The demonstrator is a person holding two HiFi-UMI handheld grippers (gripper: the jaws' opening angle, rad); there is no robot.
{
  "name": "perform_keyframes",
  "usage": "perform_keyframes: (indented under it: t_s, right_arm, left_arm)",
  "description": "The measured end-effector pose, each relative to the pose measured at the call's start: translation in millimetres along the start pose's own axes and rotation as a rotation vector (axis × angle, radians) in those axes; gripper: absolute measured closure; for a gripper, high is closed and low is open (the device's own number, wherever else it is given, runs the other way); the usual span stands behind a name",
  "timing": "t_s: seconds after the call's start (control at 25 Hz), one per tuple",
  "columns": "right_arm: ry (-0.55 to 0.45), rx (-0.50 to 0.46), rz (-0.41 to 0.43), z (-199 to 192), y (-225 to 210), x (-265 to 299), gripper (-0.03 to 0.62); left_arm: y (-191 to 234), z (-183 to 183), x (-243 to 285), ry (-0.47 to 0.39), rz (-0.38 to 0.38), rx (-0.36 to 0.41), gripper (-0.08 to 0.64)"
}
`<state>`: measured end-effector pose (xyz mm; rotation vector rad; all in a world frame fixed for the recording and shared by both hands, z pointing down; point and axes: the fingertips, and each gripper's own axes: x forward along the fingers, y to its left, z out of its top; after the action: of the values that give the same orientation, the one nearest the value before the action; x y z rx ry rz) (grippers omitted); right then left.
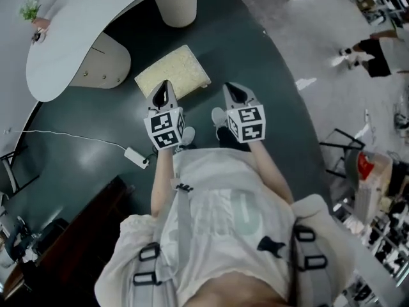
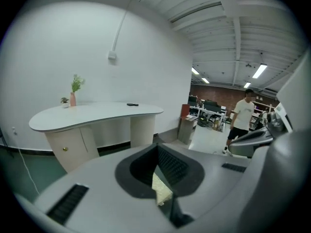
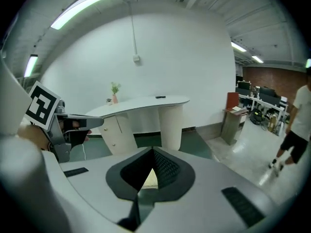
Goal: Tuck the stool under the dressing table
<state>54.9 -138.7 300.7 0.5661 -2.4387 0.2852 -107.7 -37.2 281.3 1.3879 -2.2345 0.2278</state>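
Observation:
A cream cushioned stool stands on the dark green floor, in front of the white curved dressing table. My left gripper hangs over the stool's near left edge, jaws shut and empty. To its right, my right gripper is also shut and empty, beside the stool's near right corner. In the left gripper view only a sliver of the stool shows through the shut jaws of the left gripper, with the table beyond. The right gripper view shows the same: the stool, the right gripper, the table.
The table rests on a round leg and a drawer cabinet. A white power strip with its cable lies on the floor at left. A small plant sits on the tabletop. A person walks at the far right.

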Motion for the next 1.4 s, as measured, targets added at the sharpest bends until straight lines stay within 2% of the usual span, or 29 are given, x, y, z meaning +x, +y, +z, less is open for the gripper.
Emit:
perform_keyframes:
  t_s: [0.2, 0.36, 0.56, 0.72, 0.84, 1.12, 1.4]
  right_arm:
    - [0.003, -0.114, 0.130, 23.9, -20.0, 24.6, 0.591]
    - [0.010, -0.177, 0.220, 31.9, -25.7, 40.4, 0.591]
    - [-0.004, -0.202, 0.260, 36.0, -23.9, 52.3, 0.591]
    - [0.016, -0.227, 0.310, 35.2, -10.8, 57.8, 0.591]
    - [-0.011, -0.243, 0.333, 38.0, -1.6, 54.3, 0.591]
    - [-0.016, -0.227, 0.335, 36.6, 6.9, 59.0, 0.589]
    - [-0.032, -0.257, 0.336, 40.8, 17.2, 60.9, 0.589]
  left_arm:
    - [-7.6, 11.3, 4.5, -0.019, 0.138, -0.058, 0.555]
    - [-2.5, 5.1, -9.0, -0.016, 0.263, -0.110, 0.555]
    - [5.2, -6.3, -31.5, -0.016, 0.364, -0.154, 0.555]
    - [18.0, -11.1, -39.0, -0.023, 0.401, -0.188, 0.555]
    - [25.3, -11.3, -47.4, -0.042, 0.430, -0.195, 0.555]
    - [38.9, -13.6, -57.9, -0.072, 0.445, -0.191, 0.555]
    - [51.3, -16.7, -67.3, -0.095, 0.444, -0.206, 0.555]
